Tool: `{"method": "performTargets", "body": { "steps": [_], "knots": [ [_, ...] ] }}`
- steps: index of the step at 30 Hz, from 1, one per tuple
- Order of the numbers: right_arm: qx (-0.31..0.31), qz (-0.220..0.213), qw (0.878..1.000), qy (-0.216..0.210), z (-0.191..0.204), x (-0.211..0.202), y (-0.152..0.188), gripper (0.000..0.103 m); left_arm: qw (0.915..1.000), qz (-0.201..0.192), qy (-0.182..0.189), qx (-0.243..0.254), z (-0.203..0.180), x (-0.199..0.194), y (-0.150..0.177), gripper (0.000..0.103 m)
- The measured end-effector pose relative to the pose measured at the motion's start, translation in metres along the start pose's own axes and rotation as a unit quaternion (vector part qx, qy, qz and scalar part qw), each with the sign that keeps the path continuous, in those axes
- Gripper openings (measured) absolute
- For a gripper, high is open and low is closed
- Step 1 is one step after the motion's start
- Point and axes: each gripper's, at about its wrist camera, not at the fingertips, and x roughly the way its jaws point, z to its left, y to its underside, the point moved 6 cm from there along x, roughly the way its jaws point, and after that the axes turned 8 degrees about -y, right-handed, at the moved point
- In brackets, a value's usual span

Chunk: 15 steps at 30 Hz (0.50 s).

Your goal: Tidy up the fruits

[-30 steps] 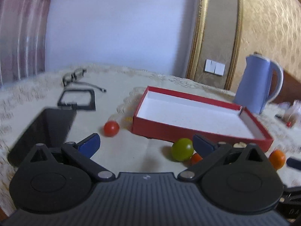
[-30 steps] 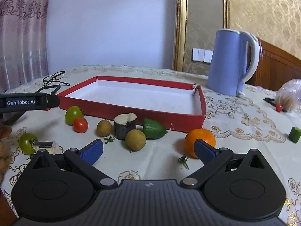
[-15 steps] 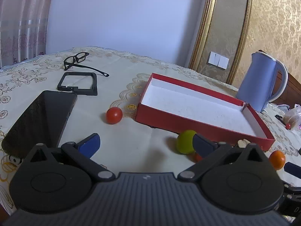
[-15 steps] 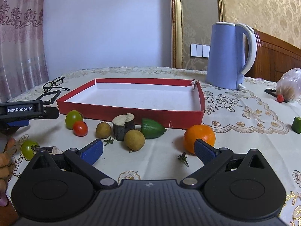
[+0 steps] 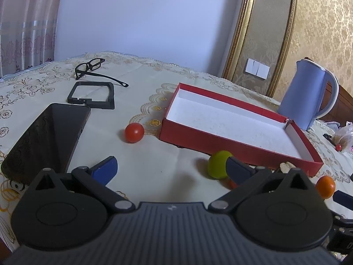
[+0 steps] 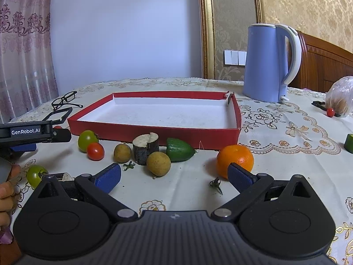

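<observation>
Red cardboard tray lay empty at centre frame; fruit sat before its near wall. Both claws gaped wide, holding nothing: right gripper near the orange, likely the next grasp. Only the left gripper view showed the phone.

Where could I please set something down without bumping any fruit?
Free: inside the red tray, and the cloth between the phone and red tomato. Crowded: along the tray's front wall, green tomato to orange.

Pale blue wall, gold-patterned wallpaper, pink curtain, possibly wooden headboard
</observation>
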Motion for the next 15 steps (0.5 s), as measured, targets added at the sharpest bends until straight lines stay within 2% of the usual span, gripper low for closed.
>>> {"method": "performTargets", "body": {
  "steps": [15],
  "knots": [
    [0.004,0.003,1.000,-0.008,-0.0002,0.0010,0.0004,0.103,1.0000,0.004,0.002,-0.001,0.0001,0.0005,0.0012,0.103]
  ]
}}
